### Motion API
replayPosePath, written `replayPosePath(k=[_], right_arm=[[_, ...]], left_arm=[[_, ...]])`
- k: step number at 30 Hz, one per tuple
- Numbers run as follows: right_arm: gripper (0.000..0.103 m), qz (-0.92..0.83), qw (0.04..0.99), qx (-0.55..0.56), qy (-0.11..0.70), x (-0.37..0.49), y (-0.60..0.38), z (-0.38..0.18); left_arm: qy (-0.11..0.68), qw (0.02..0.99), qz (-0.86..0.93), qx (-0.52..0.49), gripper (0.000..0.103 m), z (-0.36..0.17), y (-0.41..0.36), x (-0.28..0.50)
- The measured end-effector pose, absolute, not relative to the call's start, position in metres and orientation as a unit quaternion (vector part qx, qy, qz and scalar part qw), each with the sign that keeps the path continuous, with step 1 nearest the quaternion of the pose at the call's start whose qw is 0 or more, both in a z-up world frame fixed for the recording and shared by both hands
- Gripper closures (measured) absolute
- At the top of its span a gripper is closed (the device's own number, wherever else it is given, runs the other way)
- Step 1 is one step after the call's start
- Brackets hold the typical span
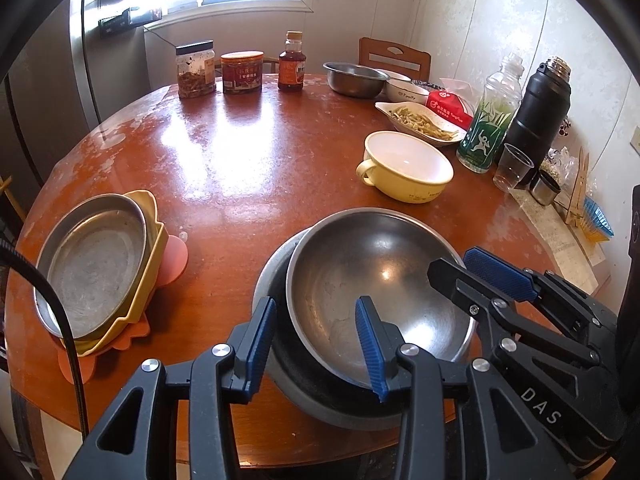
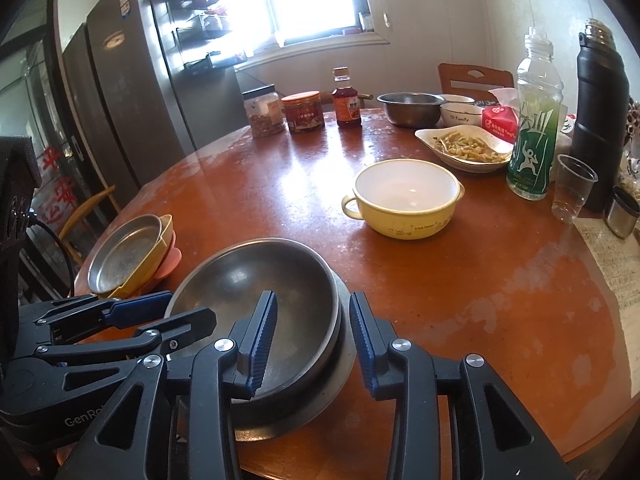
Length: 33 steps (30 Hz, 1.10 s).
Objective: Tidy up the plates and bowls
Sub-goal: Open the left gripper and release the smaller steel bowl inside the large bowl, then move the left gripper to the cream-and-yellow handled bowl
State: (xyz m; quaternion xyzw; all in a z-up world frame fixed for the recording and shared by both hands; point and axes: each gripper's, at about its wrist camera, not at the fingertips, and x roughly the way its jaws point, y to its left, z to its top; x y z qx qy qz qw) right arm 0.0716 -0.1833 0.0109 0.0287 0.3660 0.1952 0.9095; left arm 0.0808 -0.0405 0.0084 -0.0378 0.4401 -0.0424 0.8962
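A steel bowl (image 1: 380,264) (image 2: 248,280) sits tilted inside a larger grey bowl (image 1: 272,276) (image 2: 320,400) at the near edge of the round wooden table (image 1: 240,152). My left gripper (image 1: 314,348) (image 2: 192,307) straddles the left rims of both bowls, one finger inside the steel bowl and one outside; its pads do not visibly press. My right gripper (image 2: 314,336) (image 1: 450,262) straddles the right rims the same way, with gaps beside the pads. A steel plate (image 1: 96,264) (image 2: 124,252) lies on yellow and pink plates at the left.
A yellow handled bowl (image 1: 408,168) stands mid-right. Behind it are a white dish with food (image 1: 420,122), a white bowl (image 1: 404,90) and a steel bowl (image 1: 354,78). Jars (image 1: 242,72), a green bottle (image 1: 490,120), a black flask (image 1: 536,112) and a plastic cup (image 1: 512,168) line the back and right.
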Motion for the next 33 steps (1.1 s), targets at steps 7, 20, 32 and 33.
replayPosePath(k=[7, 20, 32, 33], right_arm=[[0.048, 0.194, 0.911, 0.047, 0.361, 0.071, -0.192, 0.015], [0.035, 0.176, 0.921, 0.071, 0.342, 0.068, -0.216, 0.025], [0.03, 0.148, 0.926, 0.108, 0.33, 0.08, -0.25, 0.04], [0.03, 0.146, 0.926, 0.11, 0.329, 0.082, -0.253, 0.041]], left_arm=[[0.435, 0.899, -0.038, -0.042, 0.057, 0.013, -0.038, 0.079], [0.422, 0.905, -0.034, -0.033, 0.053, 0.03, -0.049, 0.083], [0.414, 0.909, -0.041, -0.011, 0.05, 0.047, -0.07, 0.098], [0.414, 0.909, -0.042, -0.01, 0.05, 0.048, -0.072, 0.1]])
